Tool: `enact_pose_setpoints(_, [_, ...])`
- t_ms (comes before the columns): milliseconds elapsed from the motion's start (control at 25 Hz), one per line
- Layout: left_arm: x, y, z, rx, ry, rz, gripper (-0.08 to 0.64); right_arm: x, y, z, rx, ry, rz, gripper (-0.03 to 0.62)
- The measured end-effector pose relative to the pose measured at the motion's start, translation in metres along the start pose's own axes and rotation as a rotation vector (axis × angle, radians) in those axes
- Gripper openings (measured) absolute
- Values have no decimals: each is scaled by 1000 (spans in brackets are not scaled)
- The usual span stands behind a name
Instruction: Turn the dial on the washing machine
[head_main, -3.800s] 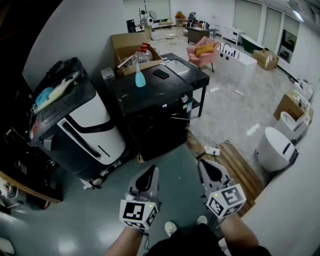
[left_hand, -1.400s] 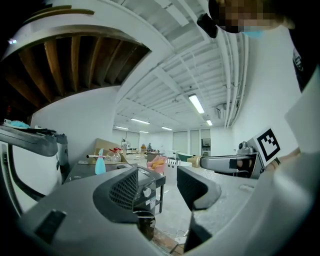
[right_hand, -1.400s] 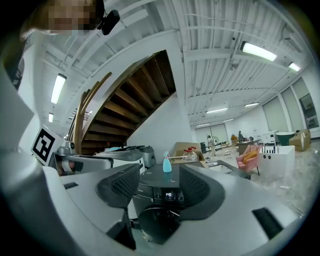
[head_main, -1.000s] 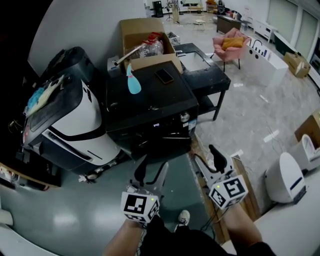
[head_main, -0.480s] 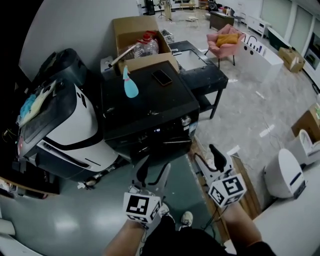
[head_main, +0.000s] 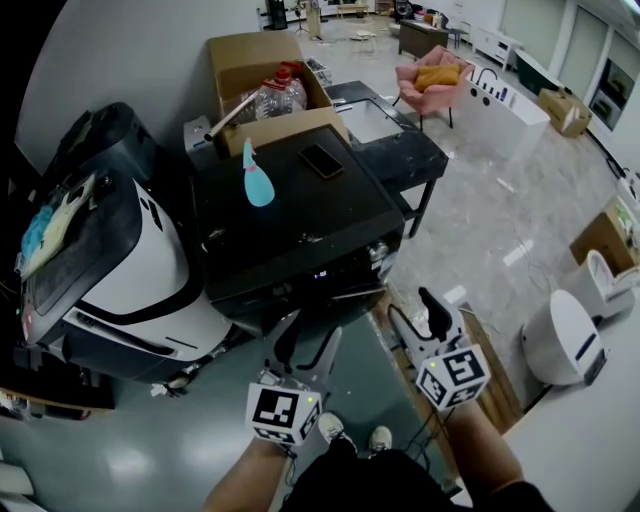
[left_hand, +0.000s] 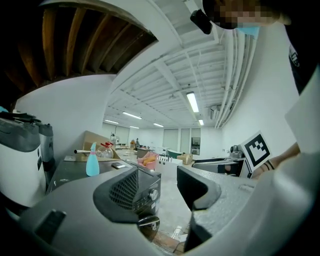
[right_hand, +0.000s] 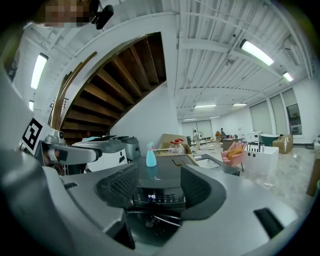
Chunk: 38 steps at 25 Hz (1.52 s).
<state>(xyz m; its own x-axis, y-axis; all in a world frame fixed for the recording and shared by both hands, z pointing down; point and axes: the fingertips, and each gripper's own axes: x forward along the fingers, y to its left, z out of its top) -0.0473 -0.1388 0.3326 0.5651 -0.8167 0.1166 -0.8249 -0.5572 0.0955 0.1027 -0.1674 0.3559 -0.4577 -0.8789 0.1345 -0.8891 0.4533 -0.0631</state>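
Observation:
The black washing machine (head_main: 300, 215) stands in front of me, its top facing the head view. Its silver dial (head_main: 377, 250) sits at the right end of the front panel, beside a lit display (head_main: 320, 274). My left gripper (head_main: 305, 345) hangs open below the machine's front, nothing between its jaws. My right gripper (head_main: 415, 312) is also open and empty, below and right of the dial. In the left gripper view the dial (left_hand: 154, 194) shows between the jaws, well ahead. The right gripper view frames the display (right_hand: 151, 196) between its jaws.
A blue spray bottle (head_main: 255, 180) and a phone (head_main: 322, 160) lie on the machine's top. A white-and-black appliance (head_main: 130, 270) stands at its left, a cardboard box (head_main: 262, 70) behind, a black table (head_main: 395, 140) at the right. A wooden pallet (head_main: 490, 360) lies by my right gripper.
The washing machine has come nearer and sits lower in the head view as I step toward it. Both grippers keep their place in the view, still open.

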Motion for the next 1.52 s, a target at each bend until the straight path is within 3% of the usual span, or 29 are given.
enact_pose_setpoints(360, [0,39,-7,-1,-12,-41,225,31,18,-10,-14,5,-42,255])
enact_pose_setpoints(760, [2,53,-29,-27,9,-30,225,51,20,-36,-48,52,-33,259])
enact_pose_setpoints(1520, [80,50,-77,-76,110,102,225,138,-69,-100,-70,153,93,262])
